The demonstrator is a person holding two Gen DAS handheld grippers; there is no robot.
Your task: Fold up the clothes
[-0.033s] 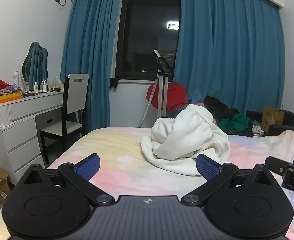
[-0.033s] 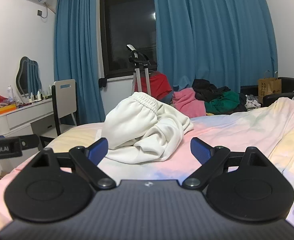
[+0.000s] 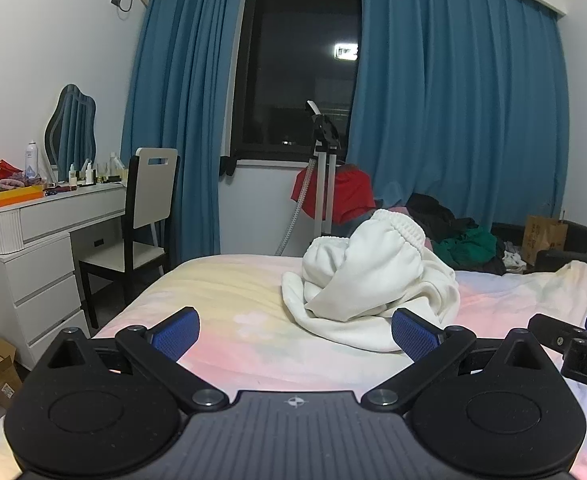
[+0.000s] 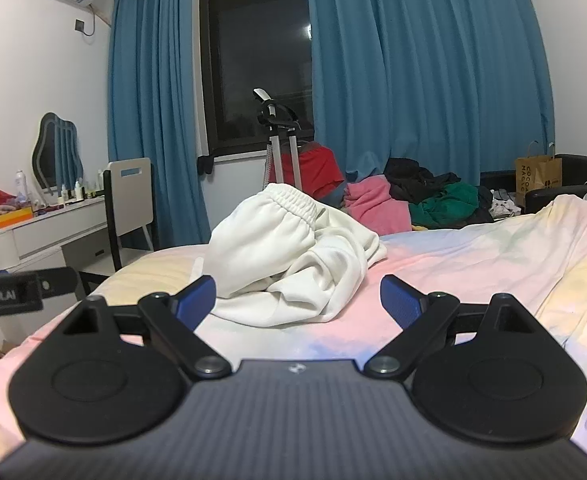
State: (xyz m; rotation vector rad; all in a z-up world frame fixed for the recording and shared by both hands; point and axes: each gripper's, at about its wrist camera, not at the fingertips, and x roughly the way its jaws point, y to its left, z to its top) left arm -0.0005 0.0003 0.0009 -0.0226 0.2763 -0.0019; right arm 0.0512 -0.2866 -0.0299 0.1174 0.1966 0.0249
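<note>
White pants (image 3: 369, 276) lie in a heap on the bed (image 3: 221, 284).
The left gripper (image 3: 293, 330) and right gripper (image 4: 298, 298) both have fingers spread wide, holding nothing, near the heap.

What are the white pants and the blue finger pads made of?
The white pants look like soft, thick fleecy cotton with a ribbed stretchy waistband. The blue finger pads look like grippy rubber with a fine dotted texture, though that is only a guess.
</note>
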